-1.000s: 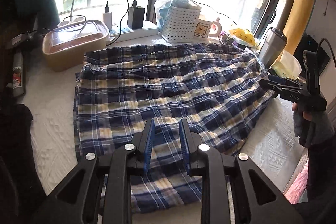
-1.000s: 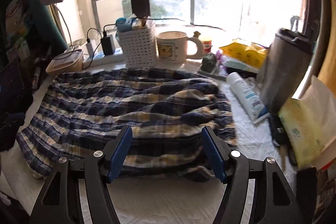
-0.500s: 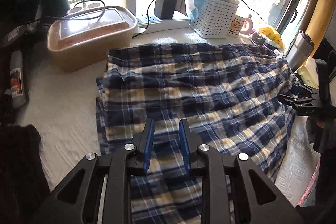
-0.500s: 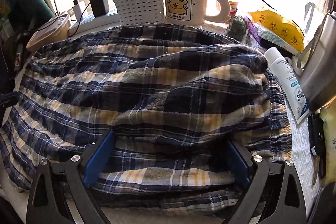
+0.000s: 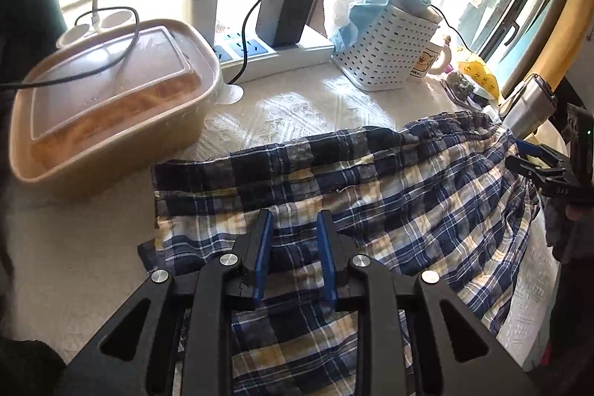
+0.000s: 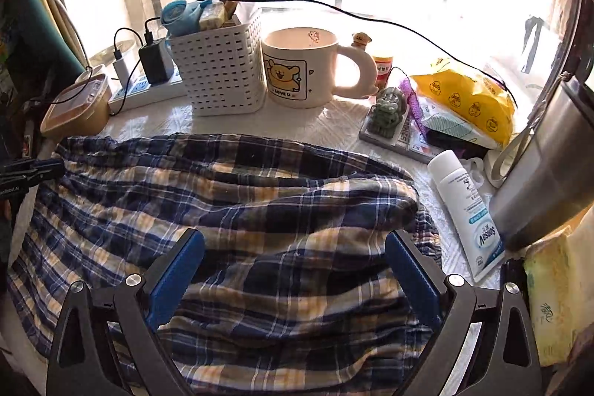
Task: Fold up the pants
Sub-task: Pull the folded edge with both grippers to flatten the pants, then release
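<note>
Right wrist view: right gripper (image 6: 293,270), jaws just spread wide, hangs over plaid pants (image 6: 222,195); left gripper (image 5: 293,247) narrow, apparently empty (fold mid-way); next, regrasp an edge.

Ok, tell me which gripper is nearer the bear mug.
Right. The right gripper is over the pants facing the mug; the left gripper works the far end.

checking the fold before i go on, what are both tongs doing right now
Left tongs: narrowly parted over the plaid pants; a grip cannot be told.
Right tongs: wide open, just opened, pants below, nothing gripped.
</note>
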A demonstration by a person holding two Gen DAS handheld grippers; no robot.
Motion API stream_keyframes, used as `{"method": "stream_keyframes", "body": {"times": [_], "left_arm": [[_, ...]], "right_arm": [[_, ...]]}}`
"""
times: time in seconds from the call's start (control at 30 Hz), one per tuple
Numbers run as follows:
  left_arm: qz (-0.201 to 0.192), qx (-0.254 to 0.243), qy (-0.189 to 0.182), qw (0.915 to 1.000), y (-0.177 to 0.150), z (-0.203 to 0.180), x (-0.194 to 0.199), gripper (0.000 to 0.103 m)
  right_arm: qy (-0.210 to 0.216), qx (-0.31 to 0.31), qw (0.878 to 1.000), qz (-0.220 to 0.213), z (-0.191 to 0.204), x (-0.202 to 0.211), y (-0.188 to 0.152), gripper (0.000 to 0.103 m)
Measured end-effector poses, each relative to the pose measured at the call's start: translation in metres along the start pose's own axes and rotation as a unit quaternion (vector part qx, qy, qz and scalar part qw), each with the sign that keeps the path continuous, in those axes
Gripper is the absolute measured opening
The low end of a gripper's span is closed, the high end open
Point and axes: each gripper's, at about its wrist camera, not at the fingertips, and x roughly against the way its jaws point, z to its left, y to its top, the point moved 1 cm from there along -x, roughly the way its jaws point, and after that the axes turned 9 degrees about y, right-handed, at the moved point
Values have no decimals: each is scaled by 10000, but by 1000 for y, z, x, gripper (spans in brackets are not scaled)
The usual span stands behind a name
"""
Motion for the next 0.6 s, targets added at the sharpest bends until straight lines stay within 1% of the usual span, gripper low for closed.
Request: {"method": "stream_keyframes", "body": {"times": [0.07,0.27,0.37,0.4,0.47,0.6], "left_arm": [[50,8,61,10000,2,3,-5,23],[121,191,246,9994,10,21,-16,23],[47,195,678,9975,13,27,-13,23],[21,265,762,9967,14,31,-11,23],[-81,396,748,9964,14,36,-2,23],[-346,394,722,9960,11,33,26,24]], "right_arm": [[9,-14,10000,87,-4,-12,4,99],[42,-117,9998,121,-15,-33,14,99],[22,-130,9998,127,-18,-39,16,99],[10,-133,9998,126,-18,-41,17,99],[-19,-155,9998,75,-18,-40,18,99],[-91,-177,9997,-148,-14,-24,19,99]]}}
